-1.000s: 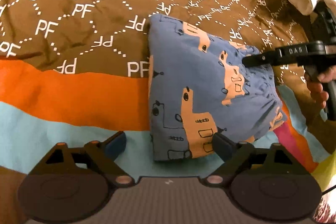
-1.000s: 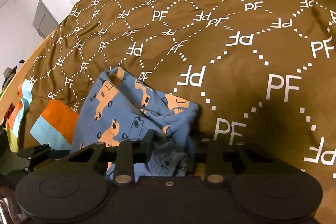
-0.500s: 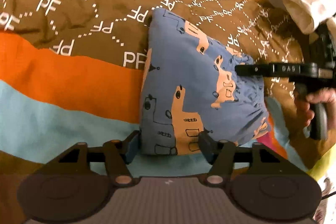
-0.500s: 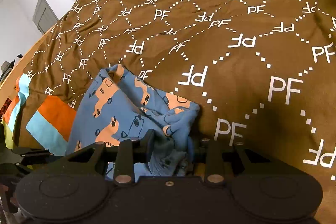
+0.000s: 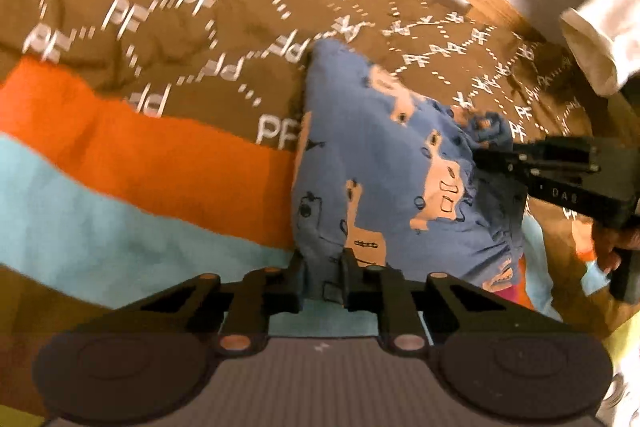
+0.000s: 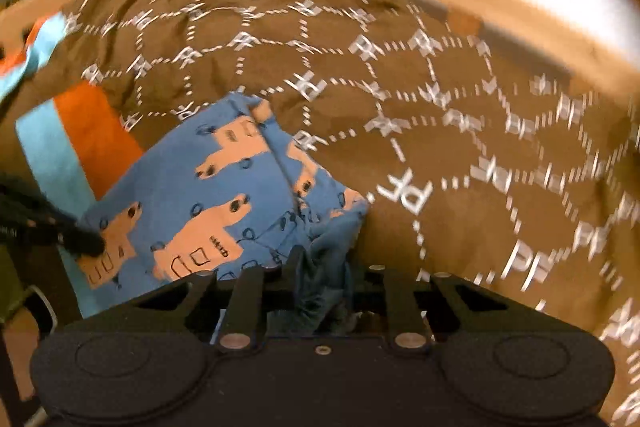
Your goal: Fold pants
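Soft blue printed pants [image 5: 384,179], folded roughly square, on quilted brown blanket [image 5: 160,7]. Left gripper [image 5: 322,277] clamped on near corner; right gripper [image 6: 324,275] pinching bunched edge, prob. waistband (blurry).

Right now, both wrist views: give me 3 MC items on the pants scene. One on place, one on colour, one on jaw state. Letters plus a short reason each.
1. Where do the pants lie?
A. on the patterned bedspread
B. on a bare wooden floor
C. inside a laundry basket

2. What is the base colour of the pants?
A. red
B. blue, with orange figures
C. plain white

3. How does the left gripper stand?
A. open wide above the cloth
B. out of view
C. jaws shut on the near edge of the pants

Answers:
1 A: brown PF-printed fabric with orange and light blue bands surrounds them in both views.
2 B: blue cloth with orange animal prints shows in both views.
3 C: the left wrist view shows both fingers pinching the hem between them. The right gripper likewise has cloth bunched between its jaws.
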Available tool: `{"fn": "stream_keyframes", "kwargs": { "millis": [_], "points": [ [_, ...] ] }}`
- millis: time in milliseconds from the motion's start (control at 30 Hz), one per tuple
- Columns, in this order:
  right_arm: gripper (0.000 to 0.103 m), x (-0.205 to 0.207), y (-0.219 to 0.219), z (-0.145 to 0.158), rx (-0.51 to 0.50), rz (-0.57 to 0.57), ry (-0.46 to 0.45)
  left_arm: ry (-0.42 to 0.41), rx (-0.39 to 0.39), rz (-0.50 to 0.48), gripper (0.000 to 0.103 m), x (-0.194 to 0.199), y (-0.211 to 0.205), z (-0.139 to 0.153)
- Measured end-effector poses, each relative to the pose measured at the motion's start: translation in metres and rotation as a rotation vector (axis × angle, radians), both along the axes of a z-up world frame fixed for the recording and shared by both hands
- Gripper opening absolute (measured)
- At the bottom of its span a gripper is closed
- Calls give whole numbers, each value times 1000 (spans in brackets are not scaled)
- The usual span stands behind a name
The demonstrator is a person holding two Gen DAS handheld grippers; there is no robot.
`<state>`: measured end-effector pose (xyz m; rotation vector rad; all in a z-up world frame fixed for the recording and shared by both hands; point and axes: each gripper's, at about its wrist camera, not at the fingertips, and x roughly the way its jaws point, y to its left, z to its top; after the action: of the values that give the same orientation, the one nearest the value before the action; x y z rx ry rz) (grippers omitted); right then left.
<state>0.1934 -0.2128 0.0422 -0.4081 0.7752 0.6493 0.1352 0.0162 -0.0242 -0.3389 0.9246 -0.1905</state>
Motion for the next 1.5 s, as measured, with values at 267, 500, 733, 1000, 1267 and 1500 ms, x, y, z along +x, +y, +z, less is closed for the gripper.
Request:
{"fn": "stream_keyframes", "kwargs": {
  "millis": [267, 500, 733, 1000, 1267, 1500],
  "points": [
    [14, -20, 9, 35, -58, 51, -162, -171, 70, -55, 17, -12, -19, 27],
    [14, -7, 4, 68, -53, 23, -287, -303, 91, -66, 17, 17, -31, 61],
    [14, 42, -8, 83, -61, -48, -343, -381, 130, -77, 17, 57, -50, 71],
    [18, 92, -16, 28, -89, -148, -180, -225, 164, -116, 19, 96, -57, 20],
    [26, 98, -22, 18, -56, -187, -169, -242, 170, -133, 20, 96, -56, 18],
    [38, 93, -24, 20, -53, -194, -185, -230, 175, -129, 24, 97, -57, 20]
  ]
}}
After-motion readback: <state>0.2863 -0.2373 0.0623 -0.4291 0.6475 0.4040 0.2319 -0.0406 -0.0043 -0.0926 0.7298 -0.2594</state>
